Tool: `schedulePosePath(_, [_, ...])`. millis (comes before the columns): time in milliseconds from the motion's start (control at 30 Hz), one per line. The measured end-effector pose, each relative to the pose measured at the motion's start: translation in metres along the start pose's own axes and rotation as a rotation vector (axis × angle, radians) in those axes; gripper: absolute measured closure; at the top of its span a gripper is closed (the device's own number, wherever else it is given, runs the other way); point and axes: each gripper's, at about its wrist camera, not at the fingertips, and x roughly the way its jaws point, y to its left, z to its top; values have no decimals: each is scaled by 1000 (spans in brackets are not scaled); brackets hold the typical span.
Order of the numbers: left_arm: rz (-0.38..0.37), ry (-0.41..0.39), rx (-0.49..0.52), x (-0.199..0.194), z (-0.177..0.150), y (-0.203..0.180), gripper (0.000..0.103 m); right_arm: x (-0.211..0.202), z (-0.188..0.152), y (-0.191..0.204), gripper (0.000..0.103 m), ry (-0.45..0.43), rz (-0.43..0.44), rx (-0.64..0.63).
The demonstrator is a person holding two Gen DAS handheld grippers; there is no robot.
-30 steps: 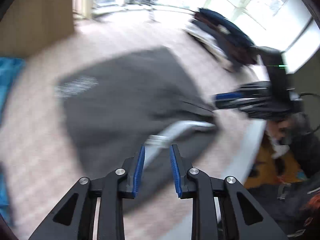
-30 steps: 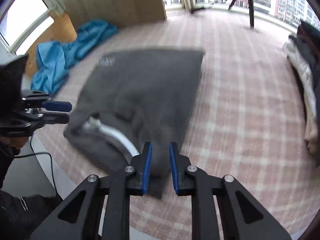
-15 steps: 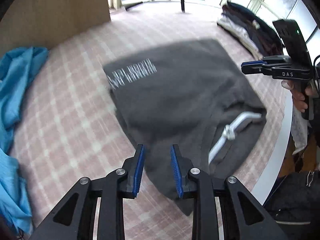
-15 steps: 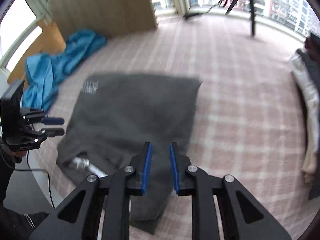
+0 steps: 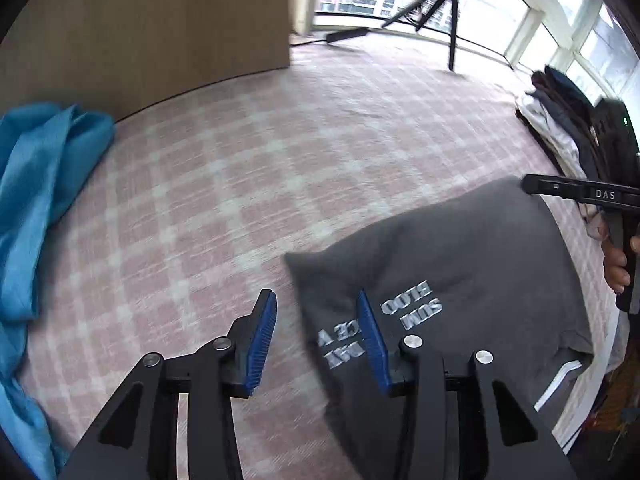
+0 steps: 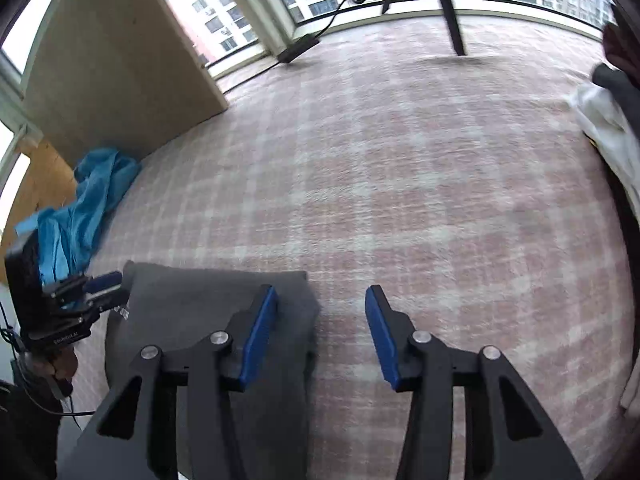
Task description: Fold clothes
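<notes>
A folded dark grey garment [image 5: 460, 280], with pale lettering [image 5: 384, 328] on its upper face, is being shown lying flat on the pink checked cloth [image 5: 248, 184] that is covering the work surface. The left gripper [image 5: 316, 340] is being held over the garment's corner, and its jaws are opening; the corner is being seen through the gap, but it is not being pressed by the blue pads [image 5: 260, 336]. The right gripper [image 6: 320, 332] is being held over the opposite edge of the same garment [image 6: 192, 312], and its jaws are likewise opening, with nothing being pinched between them and only checked cloth [image 6: 400, 184] being seen beyond. A crumpled blue fabric [image 5: 36, 200] is being left well apart on the left side, and a stack of clothes [image 5: 560, 128] is being kept at the right edge. A tripod [image 5: 444, 4] is being seen by the windows.
</notes>
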Motion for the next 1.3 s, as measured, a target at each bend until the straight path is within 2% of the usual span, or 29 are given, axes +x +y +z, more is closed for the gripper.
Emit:
schedulePosePath(67, [16,-24,-42,-16,-3,13,66,-21,-4,-10,58,-36,6,38])
schedulePosePath(100, [10,-36,-52,-24,-4,15,66,-28,-7,-14,58,-38,38,60])
schedulePosePath(200, [-22,-21,-53,-36,-7,12,66,-31,-14,-8,58,9,130,70])
schedulePosePath(267, [-63,13,-76,-38,-18,9,64,-28,-26,6,58,46,156,22])
schedulePosePath(333, [-101,41,-95,-41,-31,3,64,-25,-41,19,58,77,135,-19])
schedulePosePath(367, [-88,43,-87,-43,-36,-3,64,-24,-46,24,58,76,111,-42])
schedulePosePath(433, [-46,38,-50,-50,-40,-17,64,-23,-49,31,58,43,61,-72])
schedulePosePath(533, [-93,26,4,-55,-30,-54,64,-24,-38,25,59,1,75,-32])
schedulePosePath(567, [-113,27,31,-54,-25,-71,64,-24,-34,23,70,-13,80,-19])
schedulePosePath(633, [-152,25,91,-51,-14,-111,63,-20,-26,20,87,4,9,-52])
schedulePosePath(700, [-169,13,149,-47,-3,-151,59,-22,-22,6,90,27,19,-57])
schedulePosePath(833, [-89,-12,224,-20,25,-221,50,-25,-12,-16,90,32,71,-41])
schedulePosePath(933, [26,0,255,11,39,-262,50,-27,-5,-26,90,45,118,-56])
schedulePosePath(1000, [79,21,222,30,45,-270,51,-25,0,-30,90,63,140,-88])
schedulePosePath(1067, [116,59,182,46,45,-266,59,-25,3,-33,90,82,172,-114])
schedulePosePath(1100, [134,78,161,53,45,-264,73,-24,5,-33,89,88,190,-126])
schedulePosePath(1133, [142,79,148,54,44,-259,79,-23,6,-33,89,89,207,-138])
schedulePosePath(1167, [122,72,131,51,44,-254,83,-23,7,-32,90,89,224,-149])
schedulePosePath(1200, [88,72,104,48,44,-247,97,-21,9,-31,90,92,241,-161])
schedulePosePath(1233, [59,79,69,44,44,-239,98,-18,10,-29,90,98,256,-173])
schedulePosePath(1300, [46,76,40,37,45,-231,98,-10,10,-24,90,114,278,-206])
